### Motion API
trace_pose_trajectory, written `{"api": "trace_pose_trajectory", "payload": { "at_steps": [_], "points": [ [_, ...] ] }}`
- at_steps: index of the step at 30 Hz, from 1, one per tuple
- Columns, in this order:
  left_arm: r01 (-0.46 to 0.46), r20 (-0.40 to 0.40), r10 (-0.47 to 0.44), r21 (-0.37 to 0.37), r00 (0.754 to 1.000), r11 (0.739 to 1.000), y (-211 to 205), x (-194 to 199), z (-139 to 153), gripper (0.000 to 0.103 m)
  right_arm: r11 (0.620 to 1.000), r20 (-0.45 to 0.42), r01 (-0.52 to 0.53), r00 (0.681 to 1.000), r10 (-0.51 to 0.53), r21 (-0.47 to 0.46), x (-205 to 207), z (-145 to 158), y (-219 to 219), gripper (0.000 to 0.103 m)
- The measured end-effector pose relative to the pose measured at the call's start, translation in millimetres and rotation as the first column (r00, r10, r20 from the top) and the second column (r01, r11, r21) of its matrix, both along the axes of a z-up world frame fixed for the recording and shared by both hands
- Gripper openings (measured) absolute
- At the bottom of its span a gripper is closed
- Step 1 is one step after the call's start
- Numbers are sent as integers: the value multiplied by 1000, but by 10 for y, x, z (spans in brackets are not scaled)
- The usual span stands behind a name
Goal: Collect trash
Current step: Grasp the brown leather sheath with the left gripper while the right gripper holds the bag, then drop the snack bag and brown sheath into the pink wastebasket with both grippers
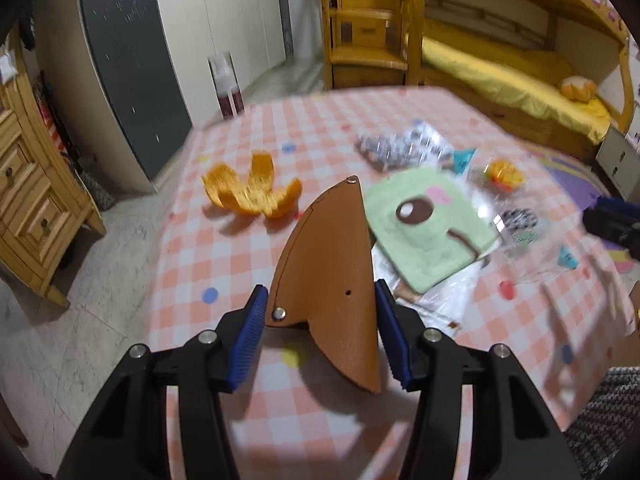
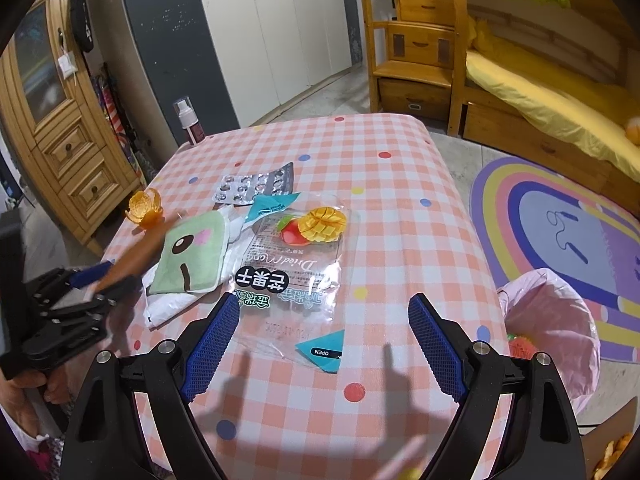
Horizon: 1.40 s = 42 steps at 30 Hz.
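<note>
A bedroom with a wooden bunk bed is framing the checkered desk (image 2: 400, 208). We are working with our left hand-held gripper (image 1: 320, 332) clenched on a brown leather sheath (image 1: 332, 280), and our right hand-held gripper (image 2: 324, 344) released, hovering over the clear dried-mango wrapper (image 2: 296, 272) at centre frame. To do this well, we are lowering squarely, pinching one wrapper edge, then carrying it to the pink-lined bin (image 2: 556, 320) at lower right.

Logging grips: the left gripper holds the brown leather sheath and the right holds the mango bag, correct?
Not quite. The left gripper does hold the brown leather sheath, but the right gripper is open and empty; in the right wrist view the mango bag lies flat on the table.
</note>
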<state>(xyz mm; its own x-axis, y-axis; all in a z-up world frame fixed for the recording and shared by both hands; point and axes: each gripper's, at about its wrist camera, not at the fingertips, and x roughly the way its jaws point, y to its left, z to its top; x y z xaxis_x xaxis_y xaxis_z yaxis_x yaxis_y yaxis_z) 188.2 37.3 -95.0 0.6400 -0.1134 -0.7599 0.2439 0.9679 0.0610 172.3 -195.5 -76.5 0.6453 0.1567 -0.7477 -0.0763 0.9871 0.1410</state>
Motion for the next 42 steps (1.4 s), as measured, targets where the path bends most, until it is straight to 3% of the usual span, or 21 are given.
{"api": "trace_pose_trajectory", "payload": {
  "at_steps": [5, 7, 10, 12, 14, 18, 21, 23, 25, 26, 27, 31, 39, 42],
  "points": [
    [-16, 109, 28, -111, 994, 994, 30, -95, 289, 52, 1000, -17, -16, 1000, 16, -13, 26, -39, 63, 84],
    [-19, 113, 34, -132, 993, 991, -35, -60, 316, 52, 1000, -28, -26, 999, 26, -15, 45, -65, 88, 72],
    [-24, 85, 36, -137, 996, 990, -155, 15, 282, 52, 999, -47, -30, 998, 29, -28, 89, -120, 115, 70],
    [-36, 73, 46, -134, 996, 990, -229, 61, 271, 52, 999, -51, -43, 998, 42, -23, 130, -143, 162, 73],
    [-40, 65, 50, -139, 997, 989, -254, 83, 260, 52, 998, -67, -46, 997, 44, -39, 182, -186, 222, 90],
    [-34, 53, 41, -137, 998, 990, -262, 88, 224, 52, 994, -134, -50, 990, 37, -95, 314, -339, 331, 90],
    [-31, 48, 37, -129, 998, 991, -231, 78, 203, 52, 987, -135, -59, 990, 39, -148, 325, -390, 401, 90],
    [-33, 43, 39, -128, 998, 991, -215, 81, 190, 52, 987, -128, -73, 990, 55, -146, 297, -376, 408, 82],
    [-33, 35, 38, -130, 999, 991, -190, 88, 173, 52, 985, -105, -67, 993, 51, -157, 245, -332, 389, 45],
    [-32, 33, 36, -131, 999, 991, -185, 84, 170, 52, 986, -103, -56, 994, 40, -158, 234, -323, 363, 36],
    [-29, 33, 34, -130, 999, 991, -188, 78, 169, 52, 987, -103, -40, 994, 24, -157, 217, -310, 304, 11],
    [-16, 44, 22, -127, 999, 992, -224, 37, 186, 52, 995, -92, -28, 996, 19, -92, 174, -258, 184, 7],
    [11, 65, -3, -125, 998, 992, -360, -10, 204, 52, 999, 118, 52, 992, -52, -2, -109, 203, -51, 5],
    [35, 75, -24, -143, 997, 989, -503, -20, 232, 52, 995, 153, 100, 983, -100, 5, -146, 289, -176, 5]
  ]
}}
